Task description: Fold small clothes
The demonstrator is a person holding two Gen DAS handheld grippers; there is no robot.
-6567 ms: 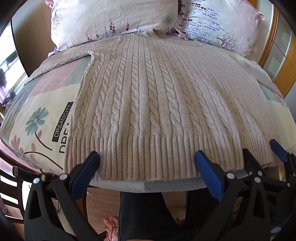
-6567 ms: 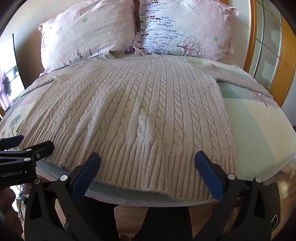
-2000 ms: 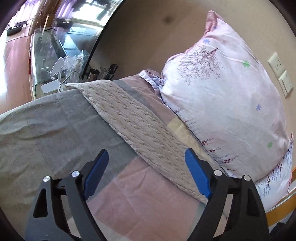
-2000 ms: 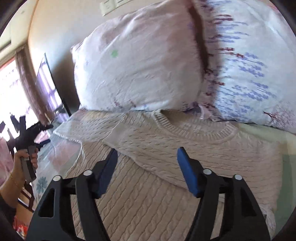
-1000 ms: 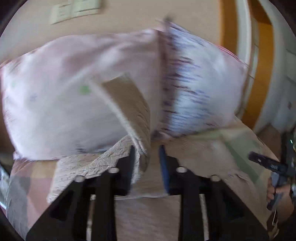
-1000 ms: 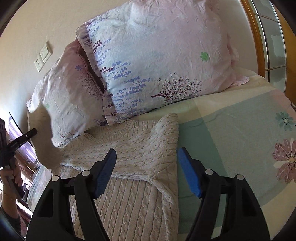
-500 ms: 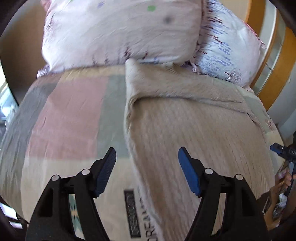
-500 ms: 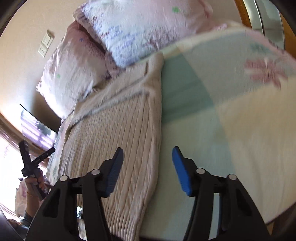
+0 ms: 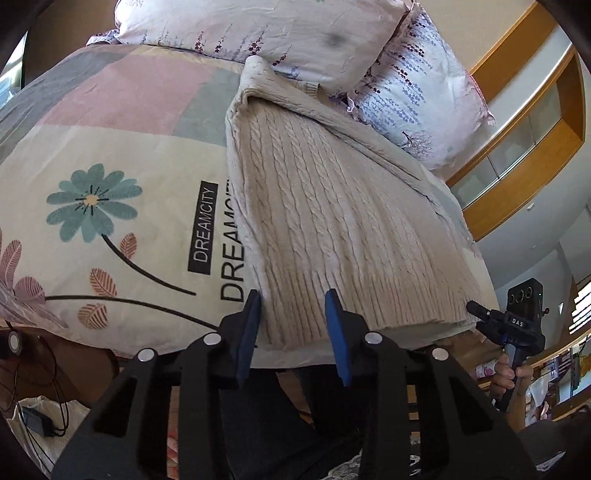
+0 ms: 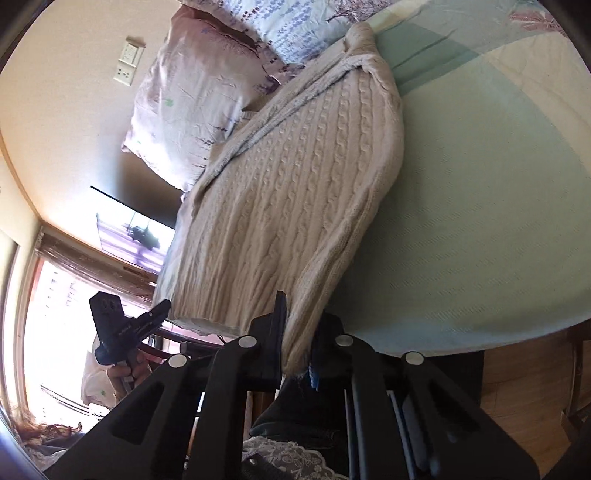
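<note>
Sweater [image 9: 328, 206] now lies on the bed [image 9: 110, 155] with both sleeves folded in across the chest, where a few seconds ago they were spread out to the sides; we have finished the sleeve folds and come back down to the hem. Our left gripper [image 9: 293, 314] sits at the hem's near left corner, its blue pads half-closed on either side of the ribbing but not yet pinching it. Our right gripper [image 10: 295, 332], turned on its side, has clamped down on the hem's right corner, and the cloth there is drawn up off the bed straight ahead of it. From here we judge the next step to be closing the left gripper too, then carrying the hem up toward the collar by the pillows [image 9: 280, 33].
</note>
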